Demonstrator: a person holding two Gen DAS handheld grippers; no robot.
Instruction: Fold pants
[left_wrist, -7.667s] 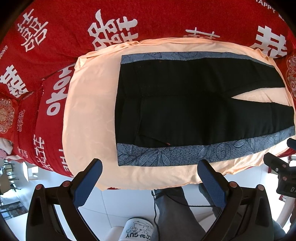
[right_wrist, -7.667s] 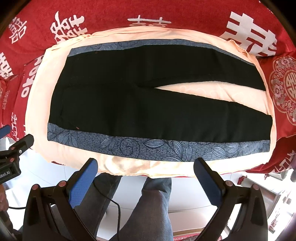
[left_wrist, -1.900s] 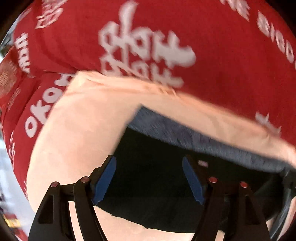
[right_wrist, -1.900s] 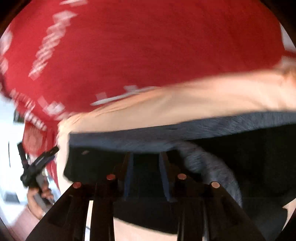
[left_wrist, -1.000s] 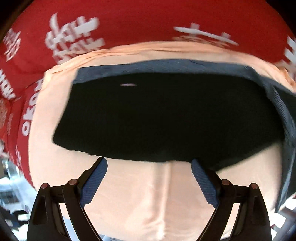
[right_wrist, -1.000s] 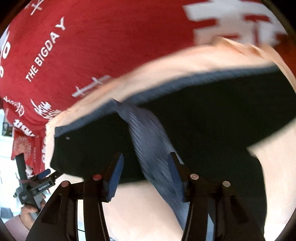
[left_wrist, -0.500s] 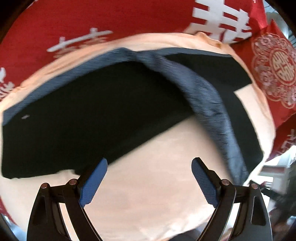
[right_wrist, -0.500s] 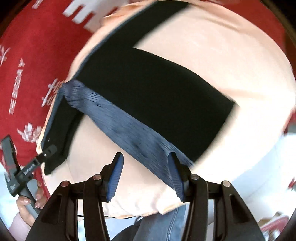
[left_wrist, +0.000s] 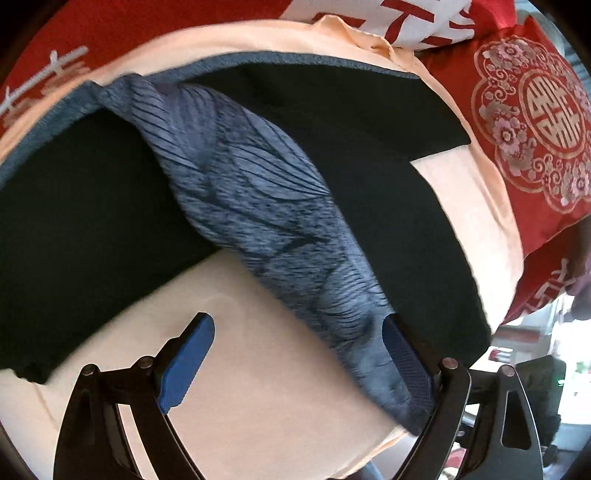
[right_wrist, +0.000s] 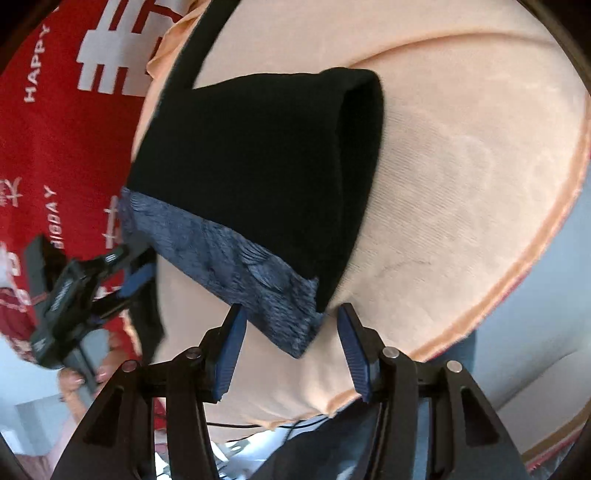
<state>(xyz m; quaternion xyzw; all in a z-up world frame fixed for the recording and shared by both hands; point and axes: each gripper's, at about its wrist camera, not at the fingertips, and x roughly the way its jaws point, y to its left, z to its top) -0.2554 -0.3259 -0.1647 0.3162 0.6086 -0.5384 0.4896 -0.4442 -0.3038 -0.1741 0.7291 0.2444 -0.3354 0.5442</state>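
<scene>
Both wrist cameras are looking steeply down, close over the pants (left_wrist: 258, 206) (right_wrist: 258, 166), sharing the peach cover (left_wrist: 280, 387) (right_wrist: 461, 184).

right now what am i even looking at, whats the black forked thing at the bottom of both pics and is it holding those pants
Each forked thing is a hand-held gripper with a camera looking along its blue-padded fingers. One picture comes from the left hand-held gripper, the other from the right hand-held gripper. Black pants with a grey patterned stripe lie partly folded on a peach cloth over a red cover. Neither grips anything: the left jaws are closing beside the stripe, and the right jaws are opening around the leg's hem corner.
</scene>
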